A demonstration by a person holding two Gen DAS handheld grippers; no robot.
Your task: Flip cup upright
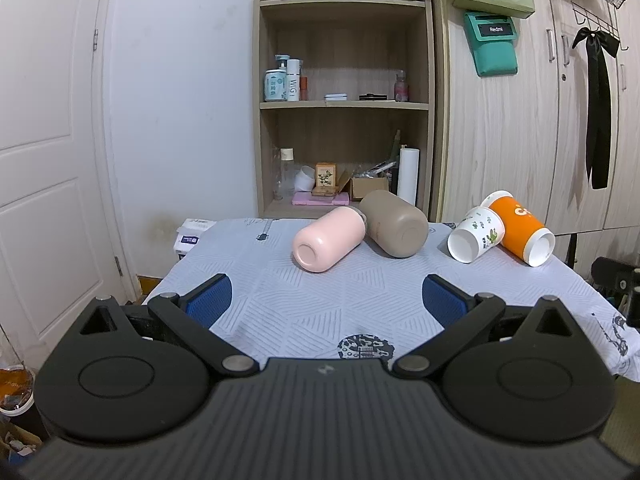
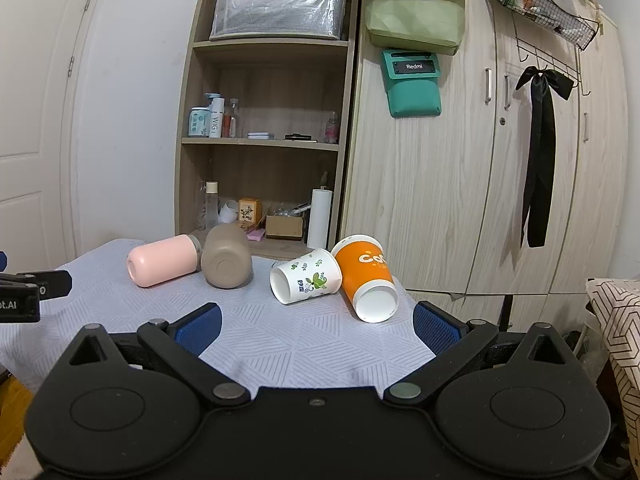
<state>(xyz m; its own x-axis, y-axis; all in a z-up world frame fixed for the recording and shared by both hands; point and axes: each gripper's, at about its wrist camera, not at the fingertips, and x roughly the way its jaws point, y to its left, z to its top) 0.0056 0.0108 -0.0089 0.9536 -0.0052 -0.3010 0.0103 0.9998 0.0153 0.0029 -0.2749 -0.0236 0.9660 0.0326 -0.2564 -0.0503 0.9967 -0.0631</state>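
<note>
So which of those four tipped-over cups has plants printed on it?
The white paper cup, second from the right, with green leaves on its side. Beside it the orange cup carries lettering; the pink and brown ones are plain.

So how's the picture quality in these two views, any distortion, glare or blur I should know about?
Left wrist view: strong fisheye bending of the door and wardrobe; even indoor light, soft shadows under the pink cup; cups sharp. Right wrist view: dark vignette in the top corners, glare on the wrapped box, orange cup crisp.
</note>
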